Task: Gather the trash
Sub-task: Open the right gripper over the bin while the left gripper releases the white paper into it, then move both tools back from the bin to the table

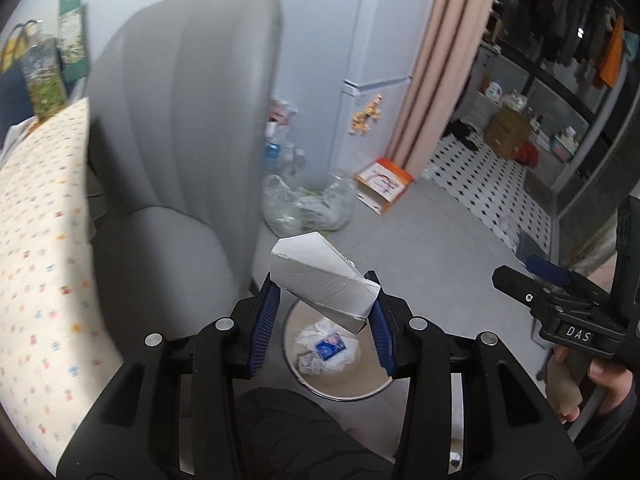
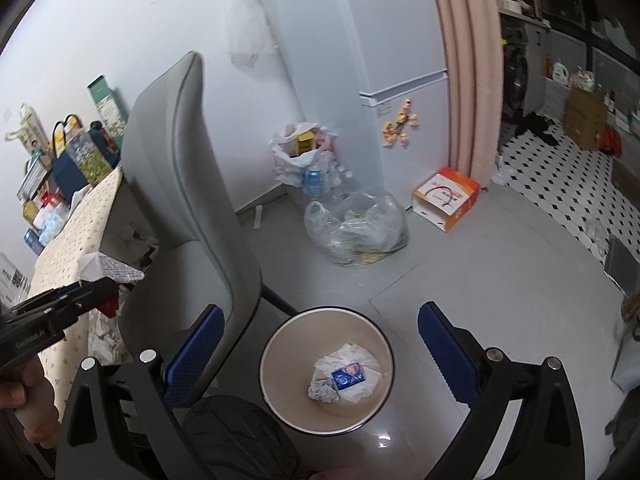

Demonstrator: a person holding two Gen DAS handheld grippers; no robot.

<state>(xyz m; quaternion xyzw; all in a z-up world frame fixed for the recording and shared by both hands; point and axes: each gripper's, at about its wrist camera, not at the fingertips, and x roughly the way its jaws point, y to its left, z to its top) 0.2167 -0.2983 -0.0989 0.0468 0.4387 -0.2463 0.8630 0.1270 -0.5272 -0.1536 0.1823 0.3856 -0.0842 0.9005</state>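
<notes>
Left tool clamps white carton above bin (tissues inside); right tool gapes empty over it.

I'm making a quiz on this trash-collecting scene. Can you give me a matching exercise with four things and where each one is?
Things:
1. white carton
2. small blue packet
3. clear plastic bag
4. orange and white box

Places:
A. on the floor beside the pink curtain
B. inside the bin
C. on the floor in front of the fridge
D. between the left gripper fingers

Pairs: 1-D, 2-B, 3-C, 4-A
</notes>
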